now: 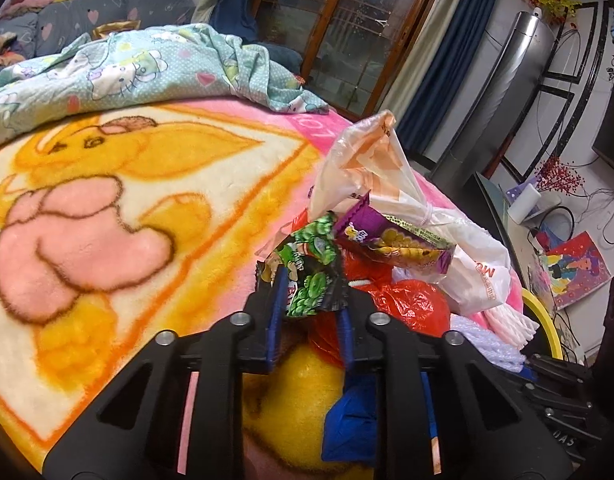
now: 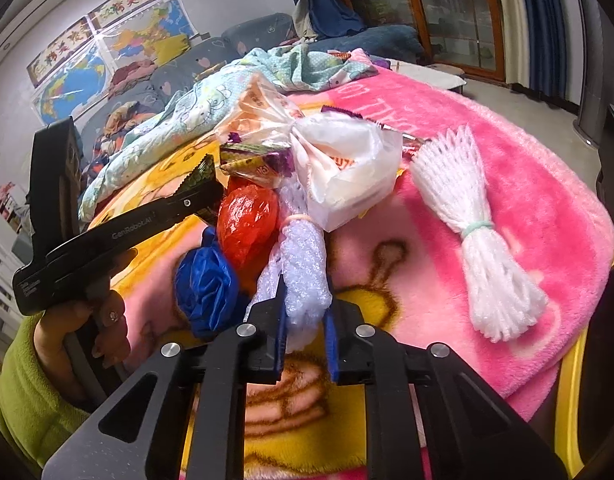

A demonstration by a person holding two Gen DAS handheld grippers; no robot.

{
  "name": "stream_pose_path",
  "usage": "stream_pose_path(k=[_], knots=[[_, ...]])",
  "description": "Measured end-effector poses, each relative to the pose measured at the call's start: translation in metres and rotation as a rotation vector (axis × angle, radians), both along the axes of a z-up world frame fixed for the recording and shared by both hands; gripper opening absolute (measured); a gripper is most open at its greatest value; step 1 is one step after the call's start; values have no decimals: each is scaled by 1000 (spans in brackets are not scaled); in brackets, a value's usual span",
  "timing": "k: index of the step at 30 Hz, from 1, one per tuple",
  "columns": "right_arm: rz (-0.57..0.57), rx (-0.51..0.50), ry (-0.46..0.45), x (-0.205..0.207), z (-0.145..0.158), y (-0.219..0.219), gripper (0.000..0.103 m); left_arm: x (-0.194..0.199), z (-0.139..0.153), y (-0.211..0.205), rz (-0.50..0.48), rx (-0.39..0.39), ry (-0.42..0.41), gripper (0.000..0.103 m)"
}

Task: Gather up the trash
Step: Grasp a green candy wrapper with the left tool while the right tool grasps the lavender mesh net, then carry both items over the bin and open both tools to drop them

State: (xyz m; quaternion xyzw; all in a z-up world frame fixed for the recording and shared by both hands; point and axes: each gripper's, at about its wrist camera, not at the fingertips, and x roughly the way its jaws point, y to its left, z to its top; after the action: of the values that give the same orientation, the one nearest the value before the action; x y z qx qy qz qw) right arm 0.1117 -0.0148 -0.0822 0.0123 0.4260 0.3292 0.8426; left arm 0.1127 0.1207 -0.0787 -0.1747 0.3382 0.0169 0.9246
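Left wrist view: the left gripper (image 1: 312, 280) has its pads pinched on a crinkly green and black snack wrapper (image 1: 310, 265), sitting at the near edge of a trash pile on a fuzzy pink and yellow cartoon blanket (image 1: 119, 184). Crowding right behind it are a purple snack packet (image 1: 391, 245), a red plastic bag (image 1: 407, 300), a knotted white plastic bag (image 1: 391, 176) and a blue bag (image 1: 353, 420).

Right wrist view: the right gripper (image 2: 305, 318) is clamped on a pale lavender foam net sleeve (image 2: 303, 268), lying between the blue bag and bare blanket. A white foam net bundle (image 2: 477, 216) tied with a band lies well apart to the right. The other gripper's side reads "GenRobot.AI", held by a hand (image 2: 83, 336) in a green sleeve (image 2: 23, 396).
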Motion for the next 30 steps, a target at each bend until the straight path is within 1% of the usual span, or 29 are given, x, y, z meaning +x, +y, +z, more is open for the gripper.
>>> stream_pose_path(k=[5,17,23,26,28,30], knots=[[4,-6,-19,-8,12,-11,14,-6,7,1,-2,0,-22,7],[-23,-15,-49,-23,40,-44,14,-23,42,-6,-14,11,-111,7],[-37,-45,-136,-34,56,-49,14,-30,56,-18,-40,18,-146,7],[-49,-80,-184,-38,64,-50,14,-32,61,-25,-56,22,-158,7],[-49,-117,-239,-43,68,-50,14,-34,64,-29,-68,23,-166,7],[-50,-126,-262,-45,71,-52,14,-34,67,-33,-77,22,-170,7]])
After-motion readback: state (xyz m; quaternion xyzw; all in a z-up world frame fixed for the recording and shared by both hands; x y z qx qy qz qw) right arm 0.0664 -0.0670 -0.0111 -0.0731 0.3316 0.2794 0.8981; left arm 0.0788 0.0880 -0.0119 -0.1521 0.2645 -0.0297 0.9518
